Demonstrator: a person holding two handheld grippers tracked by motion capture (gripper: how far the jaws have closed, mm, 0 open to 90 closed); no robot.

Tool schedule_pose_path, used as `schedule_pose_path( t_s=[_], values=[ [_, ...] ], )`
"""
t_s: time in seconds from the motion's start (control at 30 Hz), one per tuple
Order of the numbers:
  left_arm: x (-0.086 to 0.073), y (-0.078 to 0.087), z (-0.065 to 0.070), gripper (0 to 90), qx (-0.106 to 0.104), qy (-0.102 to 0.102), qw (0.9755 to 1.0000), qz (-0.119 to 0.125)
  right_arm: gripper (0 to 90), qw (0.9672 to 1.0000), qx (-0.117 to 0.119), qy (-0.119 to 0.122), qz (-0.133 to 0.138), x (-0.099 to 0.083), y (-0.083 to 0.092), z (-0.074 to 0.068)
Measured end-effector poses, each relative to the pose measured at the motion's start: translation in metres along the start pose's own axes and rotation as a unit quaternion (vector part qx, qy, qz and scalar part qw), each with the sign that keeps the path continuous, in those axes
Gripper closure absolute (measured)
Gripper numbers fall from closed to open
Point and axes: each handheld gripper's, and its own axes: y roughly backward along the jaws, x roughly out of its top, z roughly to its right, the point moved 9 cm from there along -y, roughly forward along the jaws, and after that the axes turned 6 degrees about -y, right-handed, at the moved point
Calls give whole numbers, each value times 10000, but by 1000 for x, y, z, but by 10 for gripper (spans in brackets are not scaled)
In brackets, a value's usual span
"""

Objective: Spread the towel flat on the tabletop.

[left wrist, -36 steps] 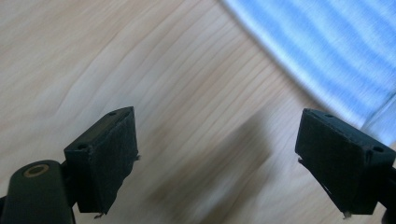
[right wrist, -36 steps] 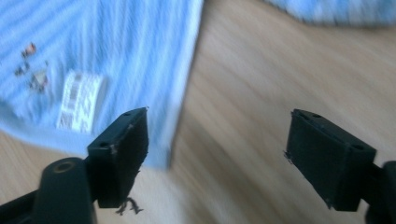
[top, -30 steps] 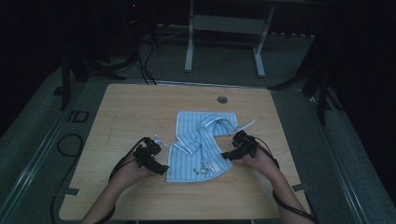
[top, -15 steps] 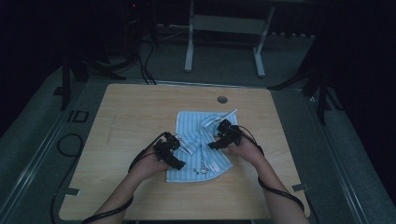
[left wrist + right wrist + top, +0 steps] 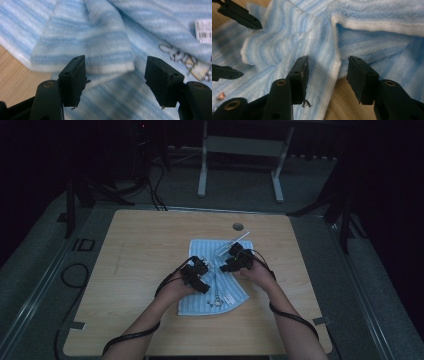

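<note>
A light blue striped towel (image 5: pixel 234 293) lies rumpled at the middle of the wooden table (image 5: pixel 140 250). My left gripper (image 5: pixel 198 276) is over its left part and my right gripper (image 5: pixel 234 260) over its upper right part. In the left gripper view a folded flap with a white hem (image 5: pixel 87 47) lies between the jaws of the left gripper (image 5: pixel 117 82), which have just been closing and stand apart. In the right gripper view the towel's white edge (image 5: pixel 336 66) runs between the jaws of the right gripper (image 5: pixel 329 77), which have also been closing, with gaps still showing.
A white barcode label (image 5: pixel 203 31) and a printed motif (image 5: pixel 185 58) sit on the towel. A round cable hole (image 5: pixel 238 226) is in the table behind it. Cables (image 5: pixel 75 270) lie on the floor at the left and a metal stand (image 5: pixel 240 165) is beyond the table.
Both hands have moved inward from the towel's sides onto the cloth, the left one to the right and the right one to the left and farther back.
</note>
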Motion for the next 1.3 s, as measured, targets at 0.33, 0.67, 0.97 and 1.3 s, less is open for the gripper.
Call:
schedule_pose_path(
  t_s=[0.33, 0.67, 0.97, 1.3],
  values=[
    [10, 4, -8, 832, 24, 198, 9995, 248, 886, 9996, 110, 258, -20, -3, 8, -11],
    [12, 29, -16, 862, 265, 237, 9982, 476, 888, 9984, 23, 456, 334, -14, 43, -20],
    [7, 40, -20, 862, 261, 317, 9978, 513, 888, 9974, -67, 259, 675, -47, 81, -9],
    [2, 44, -44, 862, 430, 528, 9966, 463, 888, 9977, -124, -49, 672, -99, 101, 5]
  ],
)
